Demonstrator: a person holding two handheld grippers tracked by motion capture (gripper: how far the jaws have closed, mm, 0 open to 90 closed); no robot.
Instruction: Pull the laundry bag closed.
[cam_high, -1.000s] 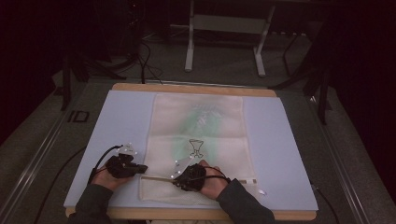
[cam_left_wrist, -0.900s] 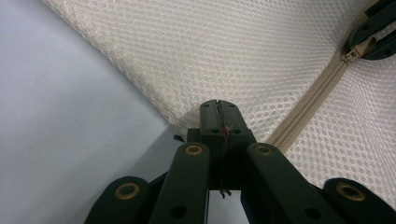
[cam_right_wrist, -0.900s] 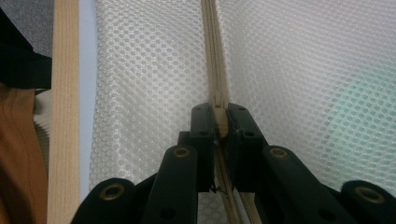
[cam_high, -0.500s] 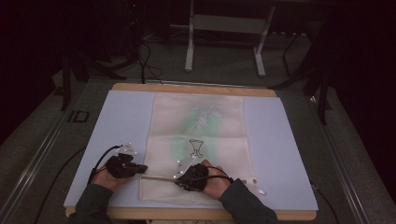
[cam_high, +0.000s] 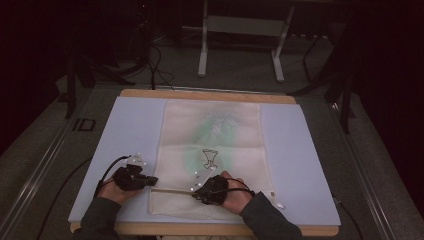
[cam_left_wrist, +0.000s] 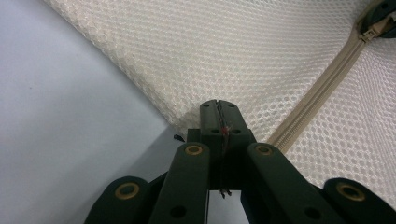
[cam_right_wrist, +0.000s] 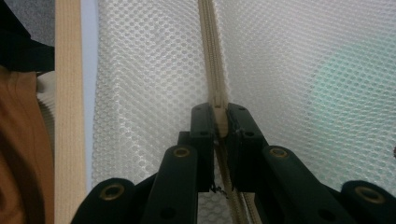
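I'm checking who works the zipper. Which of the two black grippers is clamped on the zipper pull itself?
The right gripper: its jaws pinch the beige zipper pull of the cream mesh laundry bag. The left gripper is shut on the bag's mesh edge instead.

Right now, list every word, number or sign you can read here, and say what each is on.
"ID": dark marking on the floor left of the table.
Mesh bag: a dark goblet-shaped figure and a green print show through, blurred; no letters readable.
No other readable text.

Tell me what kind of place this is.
Probably a dim lab or recording studio: a padded work table holding a mesh laundry bag, metal stand legs and loose cables on grey carpet behind.
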